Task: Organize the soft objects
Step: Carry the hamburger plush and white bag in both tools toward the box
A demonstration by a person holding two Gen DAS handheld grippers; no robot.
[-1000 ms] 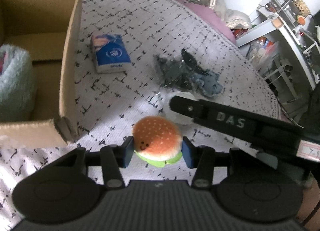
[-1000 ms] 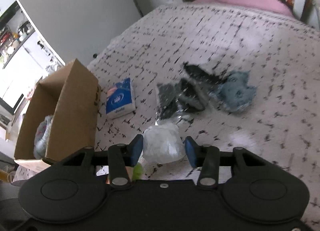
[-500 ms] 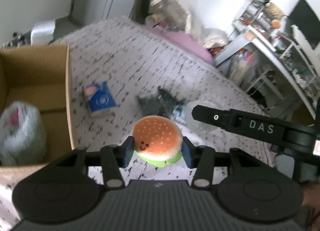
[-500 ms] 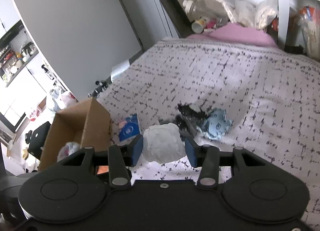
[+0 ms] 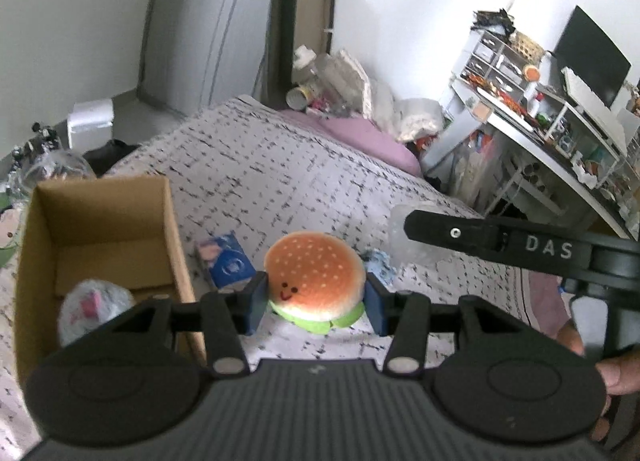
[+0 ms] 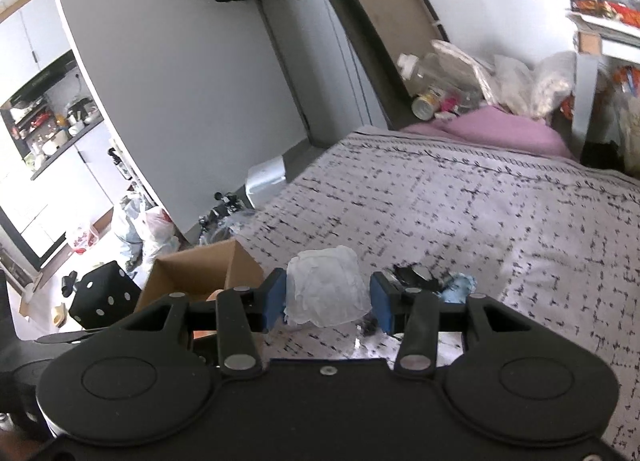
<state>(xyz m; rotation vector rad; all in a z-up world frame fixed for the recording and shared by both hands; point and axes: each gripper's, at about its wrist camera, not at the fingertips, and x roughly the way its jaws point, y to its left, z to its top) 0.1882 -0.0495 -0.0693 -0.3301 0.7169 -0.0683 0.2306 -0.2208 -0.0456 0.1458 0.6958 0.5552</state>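
Blue pads of the left hand-held gripper are clamped on one round plush hamburger toy, pressing its two sides. The toy has an orange-brown bun dotted with pale seeds, a small stitched smiling face, a cream layer and a green felt fringe underneath, and it hangs in the air above the bed. At the right edge of the left wrist view, fingers of a person's hand show beside the black body of the other tool.

Likewise, the right hand-held gripper is clamped on one crumpled white, translucent soft bundle, wrinkled like thin plastic or tissue, also held above the bed.

Just beyond the burger, to its left, one open brown cardboard box stands on the bed, with a single pale fluffy bundle with pink patches lying in its near corner. Beside the box's right wall lies one small blue tissue pack. Farther right on the bedcover sits a heap of dark and light-blue fabric pieces; their number cannot be told.

The bedcover is pale with short black dashes. At its far end lies one mauve pillow, and behind it a clutter of bags and bottles against the wall.
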